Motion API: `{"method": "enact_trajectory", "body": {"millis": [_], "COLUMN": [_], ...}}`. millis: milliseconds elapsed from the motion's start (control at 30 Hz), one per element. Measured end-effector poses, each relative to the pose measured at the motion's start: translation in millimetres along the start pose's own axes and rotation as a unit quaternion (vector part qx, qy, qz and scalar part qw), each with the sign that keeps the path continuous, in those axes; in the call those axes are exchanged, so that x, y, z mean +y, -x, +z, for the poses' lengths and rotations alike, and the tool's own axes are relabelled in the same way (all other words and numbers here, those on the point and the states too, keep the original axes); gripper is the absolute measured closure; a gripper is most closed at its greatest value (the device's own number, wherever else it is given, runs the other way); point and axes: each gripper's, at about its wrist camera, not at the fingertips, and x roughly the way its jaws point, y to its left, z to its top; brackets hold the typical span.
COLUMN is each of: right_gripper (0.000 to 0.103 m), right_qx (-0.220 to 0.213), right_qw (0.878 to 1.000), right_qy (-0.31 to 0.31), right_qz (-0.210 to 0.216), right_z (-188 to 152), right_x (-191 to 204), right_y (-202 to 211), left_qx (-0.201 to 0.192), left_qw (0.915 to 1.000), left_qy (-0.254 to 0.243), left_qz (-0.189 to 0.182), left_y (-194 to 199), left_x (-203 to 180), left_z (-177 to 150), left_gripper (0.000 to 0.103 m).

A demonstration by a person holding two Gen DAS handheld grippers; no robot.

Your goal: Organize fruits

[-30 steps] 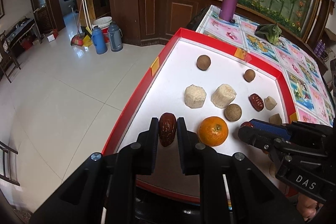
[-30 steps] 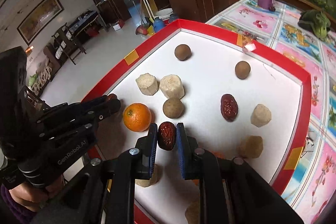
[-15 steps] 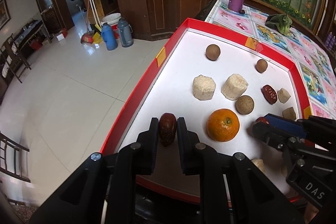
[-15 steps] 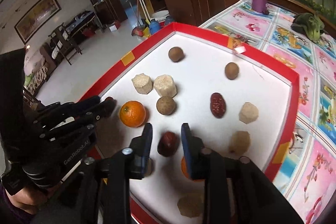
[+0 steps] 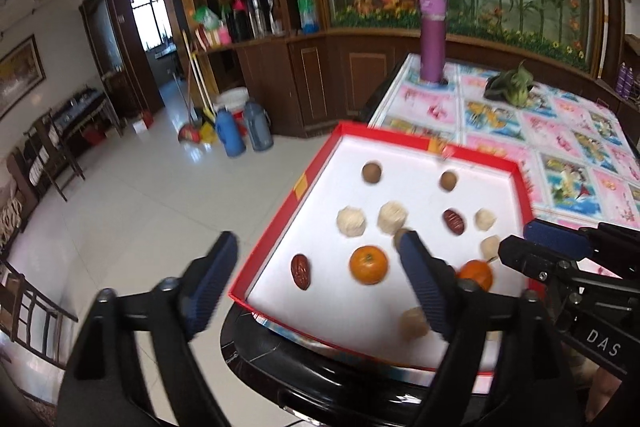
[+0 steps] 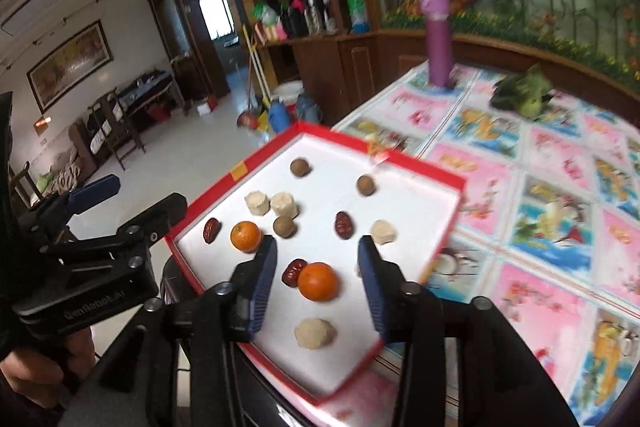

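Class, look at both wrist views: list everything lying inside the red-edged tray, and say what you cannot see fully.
Inside the tray: two oranges, three red dates, three brown round fruits, and pale chunks. A right gripper finger partly covers one chunk.

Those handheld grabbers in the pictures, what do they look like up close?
Both are black plastic tools with bolted linkage arms. The left gripper has two long fingers faced with ribbed dark-blue pads; the right gripper has the same blue-padded fingers. White lettering marks their bodies: "DAS" on the right one, "GenRobot.AI" on the left. A dark sleeve shows behind the left tool.
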Motion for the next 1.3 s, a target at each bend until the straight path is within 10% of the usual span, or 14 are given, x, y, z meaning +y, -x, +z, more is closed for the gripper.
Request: {"method": "enact_trajectory", "body": {"millis": [167,633,1300], "right_gripper": [0.046,0.026,0.024], "right_qx": [-0.048,-0.169,-0.172], "right_qw": [0.999,0.984,0.984], "right_qy": [0.001,0.001,0.000], "right_qz": [-0.013,-0.051,-0.054], "right_z": [-7.8,-27.9,-36.6], "right_x": [-2.7,3.1,1.2], "right_y": [44.2,125.0,124.2], "left_qx": [-0.037,-0.104,-0.104], "left_qw": [0.9993,0.9931,0.9924], "left_qy": [0.004,-0.001,0.026], "left_qz": [0.005,0.054,0.060], "left_y": [39.3,117.4,125.9], "left_x": [-10.9,-34.1,-31.3], "left_z": [4.2,-0.1,4.9], "left_gripper": [0.000,0.000,0.000]}}
